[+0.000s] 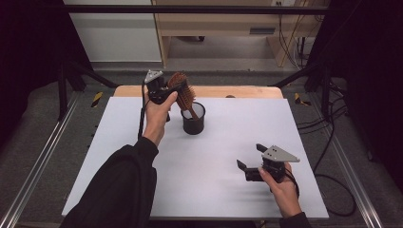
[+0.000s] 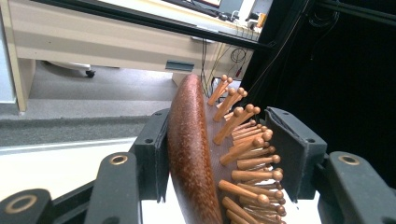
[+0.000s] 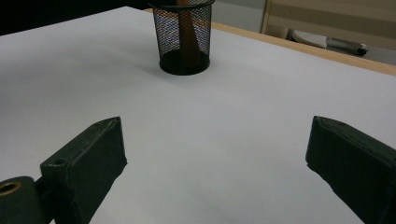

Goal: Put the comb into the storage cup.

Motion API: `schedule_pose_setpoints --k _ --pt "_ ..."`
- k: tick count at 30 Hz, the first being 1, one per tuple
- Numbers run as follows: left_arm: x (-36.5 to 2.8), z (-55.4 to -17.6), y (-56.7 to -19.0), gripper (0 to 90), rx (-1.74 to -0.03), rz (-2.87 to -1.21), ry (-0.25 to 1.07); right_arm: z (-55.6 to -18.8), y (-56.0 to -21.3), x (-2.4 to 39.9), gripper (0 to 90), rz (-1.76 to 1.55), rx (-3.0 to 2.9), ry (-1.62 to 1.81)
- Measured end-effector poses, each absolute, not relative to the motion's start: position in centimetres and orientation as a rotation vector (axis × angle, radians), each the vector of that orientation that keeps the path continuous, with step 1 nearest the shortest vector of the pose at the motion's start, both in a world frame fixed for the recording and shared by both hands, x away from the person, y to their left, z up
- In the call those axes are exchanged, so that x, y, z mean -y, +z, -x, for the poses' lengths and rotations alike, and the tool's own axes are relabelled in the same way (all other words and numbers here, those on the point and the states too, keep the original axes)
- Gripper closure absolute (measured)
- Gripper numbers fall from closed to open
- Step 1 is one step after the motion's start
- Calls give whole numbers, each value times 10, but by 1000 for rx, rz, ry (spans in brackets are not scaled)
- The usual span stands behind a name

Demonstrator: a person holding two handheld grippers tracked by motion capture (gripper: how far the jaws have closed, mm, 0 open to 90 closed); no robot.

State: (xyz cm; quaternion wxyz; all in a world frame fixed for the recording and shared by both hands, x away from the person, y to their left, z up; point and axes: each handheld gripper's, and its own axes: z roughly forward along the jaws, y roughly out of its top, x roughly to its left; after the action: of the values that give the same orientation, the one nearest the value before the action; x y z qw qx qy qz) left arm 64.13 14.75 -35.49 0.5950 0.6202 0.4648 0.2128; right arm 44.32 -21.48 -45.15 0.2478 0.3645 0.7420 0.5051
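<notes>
A person in a loose black long-sleeved top, the left sleeve point(image 1: 121, 190) reaching the wrist, works with two black handheld tools. The left tool point(image 1: 164, 88) and the right tool point(image 1: 251, 159) each carry a grey three-cornered plate point(image 1: 280, 154) dotted with small dark holes, and a thin black cable point(image 1: 141, 114) trails from each. Up close, the left tool's point(image 2: 219, 154) blocky matte-black pads point(image 2: 294, 149) show small screws, with brass-ringed holes point(image 2: 118, 160) in the arms behind.
</notes>
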Motion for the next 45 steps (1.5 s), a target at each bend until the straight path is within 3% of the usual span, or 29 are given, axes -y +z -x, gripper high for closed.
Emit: schedule_pose_setpoints --k 45 --pt "-159 -648 -362 420 -1100 -1436 479 -444 -452 214 50 -990 -2035 1374"
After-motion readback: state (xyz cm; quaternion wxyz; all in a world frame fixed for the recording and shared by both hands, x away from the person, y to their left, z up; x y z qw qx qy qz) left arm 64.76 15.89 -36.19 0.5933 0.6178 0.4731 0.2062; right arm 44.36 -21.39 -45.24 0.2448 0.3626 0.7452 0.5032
